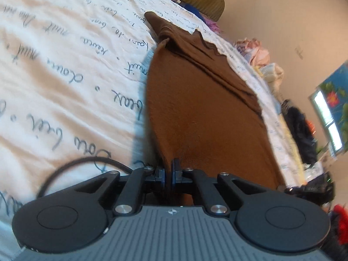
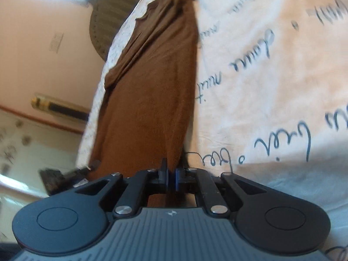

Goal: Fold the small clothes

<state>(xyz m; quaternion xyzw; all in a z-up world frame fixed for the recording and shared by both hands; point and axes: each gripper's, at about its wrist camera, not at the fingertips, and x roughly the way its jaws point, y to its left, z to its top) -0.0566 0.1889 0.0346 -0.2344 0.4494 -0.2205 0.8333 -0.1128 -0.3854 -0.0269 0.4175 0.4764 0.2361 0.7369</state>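
- Left wrist view: the left gripper has its jaws pinched nearly together on the near edge of a brown knit garment, which runs away from the camera over a white bedsheet printed with cursive writing.
- Right wrist view: the right gripper is likewise clamped on an edge of the same brown knit garment, with the cloth rising between the jaws and stretching ahead over the bedsheet.
- Both grips take only a thin margin of cloth. My judgement is that an uneven pull by one hand could slip the hem out of the pads and spoil the fold.
- The far end looks rumpled, with a scalloped hem and loose pleats. Folding over it may trap those creases.
- The garment lies close to the bed's edge in the right view, so a sideways drag could carry it off the sheet.
- Only the left view shows the pile of pale clothes at the far side, a window and dark items beside the bed.
- Only the right view shows the tiled floor, the baseboard heater and an olive pillow seen from its other side.
- Neither view shows the whole garment, so I cannot tell what kind it is.
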